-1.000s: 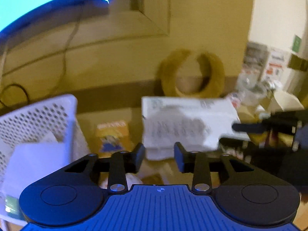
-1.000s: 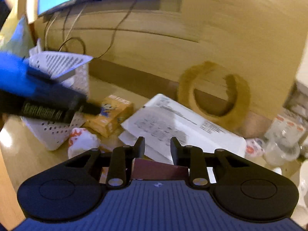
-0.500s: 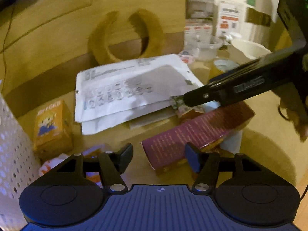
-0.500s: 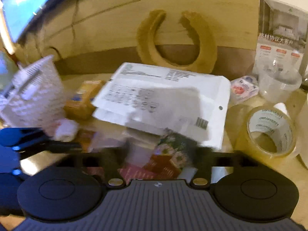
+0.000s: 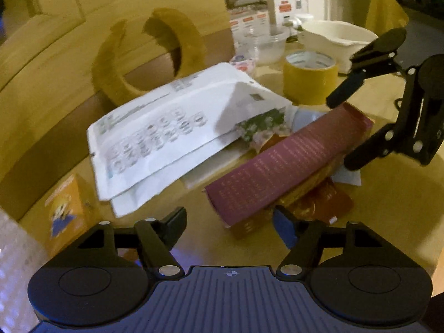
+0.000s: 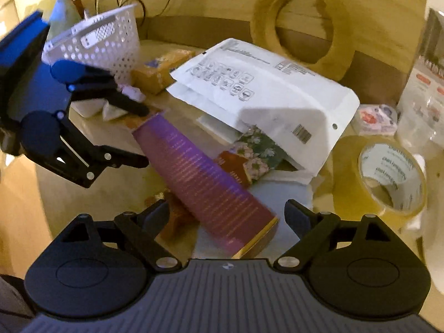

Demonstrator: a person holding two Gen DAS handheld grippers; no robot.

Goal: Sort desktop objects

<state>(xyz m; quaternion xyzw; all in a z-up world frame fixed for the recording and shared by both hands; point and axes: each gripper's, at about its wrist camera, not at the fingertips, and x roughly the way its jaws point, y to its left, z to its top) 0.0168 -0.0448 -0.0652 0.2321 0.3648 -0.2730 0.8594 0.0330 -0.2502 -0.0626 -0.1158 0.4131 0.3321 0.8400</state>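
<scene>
Cardboard is what the long maroon box (image 5: pixel 288 163) looks to be: stiff along its length, light, likely hollow enough to dent if squeezed hard across its broad face. It lies tilted in the clutter on the table (image 5: pixel 388 208), one end propped on crumpled wrappers (image 5: pixel 313 205), the other end toward the white padded envelope (image 5: pixel 172 127). Left hand-held gripper (image 5: pixel 229 223) has its jaws spread apart around the near end of the box, not touching it as far as I can tell. Right hand-held gripper (image 6: pixel 226 213) is likewise spread wide at the opposite end, empty. Best hold is probably across the narrow sides near one end, where the folded flaps stiffen it. Its printed surface looks smooth, so it could slip. A tape roll (image 6: pixel 388 177) and a white perforated basket (image 6: pixel 102 41) stand nearby.
</scene>
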